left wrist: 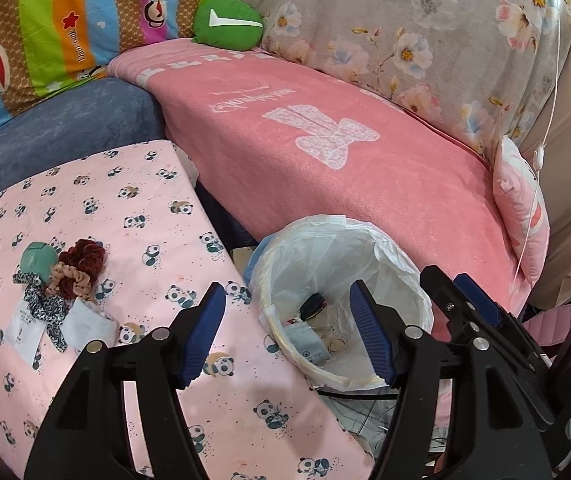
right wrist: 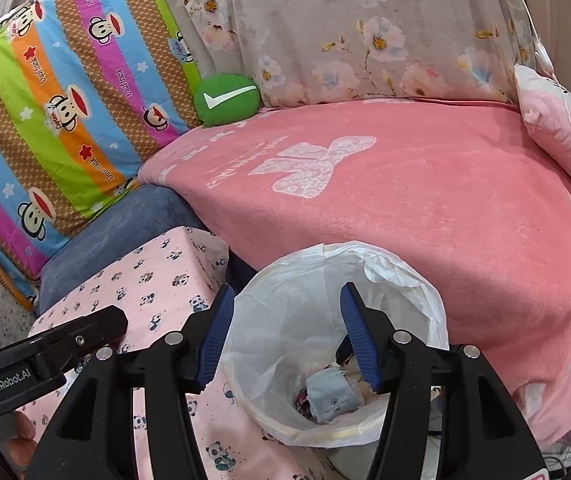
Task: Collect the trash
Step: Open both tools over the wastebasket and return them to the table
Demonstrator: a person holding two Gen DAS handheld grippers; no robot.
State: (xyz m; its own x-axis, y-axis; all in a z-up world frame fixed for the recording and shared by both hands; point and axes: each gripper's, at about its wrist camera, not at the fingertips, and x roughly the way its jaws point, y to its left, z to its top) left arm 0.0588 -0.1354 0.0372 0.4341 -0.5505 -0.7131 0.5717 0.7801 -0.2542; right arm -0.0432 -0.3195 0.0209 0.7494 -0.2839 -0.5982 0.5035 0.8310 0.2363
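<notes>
Fingers (right wrist: 361,340) on both grippers are gaping empty over the bin (right wrist: 405,280), wrappers (right wrist: 333,398) already inside, while paper scraps (left wrist: 85,322) are lying uncollected on the desk (left wrist: 133,184).

The left gripper (left wrist: 287,334) is wide open and empty, above the edge of the panda cloth (left wrist: 125,208) and the lined trash bin (left wrist: 365,248). Some trash lies inside the bin. Scrunchies (left wrist: 81,268) rest on the cloth.
</notes>
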